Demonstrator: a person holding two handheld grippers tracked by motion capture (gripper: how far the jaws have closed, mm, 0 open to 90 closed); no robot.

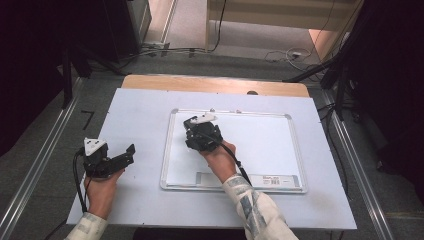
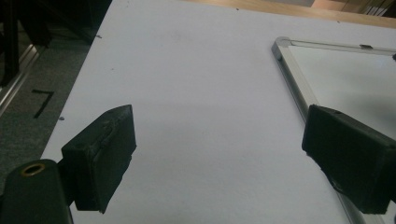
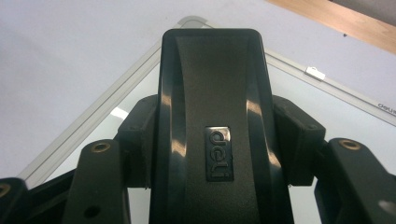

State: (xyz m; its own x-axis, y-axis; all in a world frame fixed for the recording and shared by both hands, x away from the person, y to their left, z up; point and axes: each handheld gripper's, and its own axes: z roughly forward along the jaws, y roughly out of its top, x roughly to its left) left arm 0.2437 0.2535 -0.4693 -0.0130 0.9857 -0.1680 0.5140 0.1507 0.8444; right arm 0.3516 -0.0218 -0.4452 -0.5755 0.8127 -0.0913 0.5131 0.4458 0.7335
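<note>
The right gripper (image 1: 200, 131) is clamped on a black whiteboard eraser (image 3: 212, 135) over the upper-left part of the whiteboard (image 1: 260, 145) on the desk (image 1: 140, 115). Well to its left, the left gripper (image 1: 120, 156) rests with jaws spread wide, nothing between them.

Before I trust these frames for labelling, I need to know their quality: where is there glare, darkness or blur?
High view: even light on the whiteboard, dark at both upper corners. Right gripper view: bright glare streaks on the glossy black eraser clamped in the right gripper, close and slightly soft. Left gripper view: the left gripper pads are dim and soft; the table is evenly lit.
</note>
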